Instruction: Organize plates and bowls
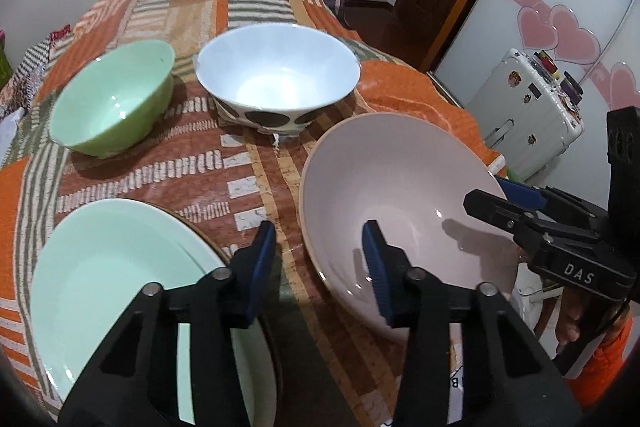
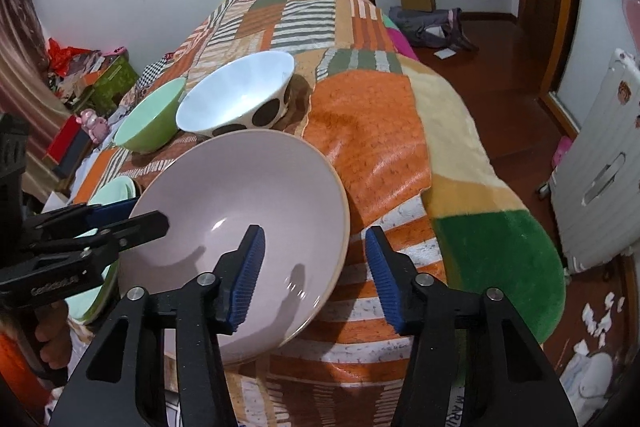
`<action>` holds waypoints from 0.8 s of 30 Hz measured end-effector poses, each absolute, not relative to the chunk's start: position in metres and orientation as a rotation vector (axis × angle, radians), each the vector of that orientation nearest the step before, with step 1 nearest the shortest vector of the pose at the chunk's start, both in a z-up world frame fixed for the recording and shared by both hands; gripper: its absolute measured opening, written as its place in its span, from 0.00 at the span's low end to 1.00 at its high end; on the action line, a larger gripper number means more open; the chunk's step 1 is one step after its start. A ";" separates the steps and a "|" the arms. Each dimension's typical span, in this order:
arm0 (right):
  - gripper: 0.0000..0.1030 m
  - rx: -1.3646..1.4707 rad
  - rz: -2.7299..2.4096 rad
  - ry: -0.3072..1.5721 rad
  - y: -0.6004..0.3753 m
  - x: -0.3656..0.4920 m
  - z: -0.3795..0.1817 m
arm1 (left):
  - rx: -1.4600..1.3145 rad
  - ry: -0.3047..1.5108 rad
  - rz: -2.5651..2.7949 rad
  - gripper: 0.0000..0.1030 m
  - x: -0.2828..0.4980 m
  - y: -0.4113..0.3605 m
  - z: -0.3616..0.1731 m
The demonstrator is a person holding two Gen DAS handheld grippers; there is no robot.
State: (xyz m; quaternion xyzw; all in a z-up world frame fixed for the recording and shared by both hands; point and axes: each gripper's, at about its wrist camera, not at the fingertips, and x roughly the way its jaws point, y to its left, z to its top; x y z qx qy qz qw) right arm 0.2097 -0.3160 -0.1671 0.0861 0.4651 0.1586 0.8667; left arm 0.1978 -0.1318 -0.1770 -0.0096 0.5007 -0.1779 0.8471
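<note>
A large pale pink bowl [image 1: 400, 195] [image 2: 248, 211] sits on the patterned cloth. My left gripper [image 1: 320, 259] is open, its jaws astride the bowl's left rim, with one fingertip over the cloth and one inside the bowl. My right gripper [image 2: 316, 267] is open astride the bowl's right rim, and it shows in the left wrist view [image 1: 504, 203]. A mint green plate [image 1: 120, 275] lies to the left. A green bowl [image 1: 116, 99] and a white bowl with dark dots [image 1: 280, 75] stand behind.
The patterned orange cloth [image 2: 372, 131] covers a bed-like surface that drops off to the right. A white suitcase [image 1: 532, 115] stands on the wooden floor at the right. Boxes and clutter [image 2: 80, 79] lie at the far left.
</note>
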 end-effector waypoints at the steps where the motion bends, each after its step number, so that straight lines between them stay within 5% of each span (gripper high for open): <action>1: 0.38 0.186 0.347 0.982 -0.316 0.210 -0.168 | -0.023 1.063 -0.377 0.34 0.199 -0.133 -0.179; 8: 0.26 0.185 0.356 1.017 -0.311 0.213 -0.179 | -0.037 1.110 -0.397 0.24 0.202 -0.139 -0.191; 24: 0.25 0.165 0.322 0.982 -0.302 0.205 -0.158 | -0.031 1.090 -0.393 0.22 0.188 -0.135 -0.178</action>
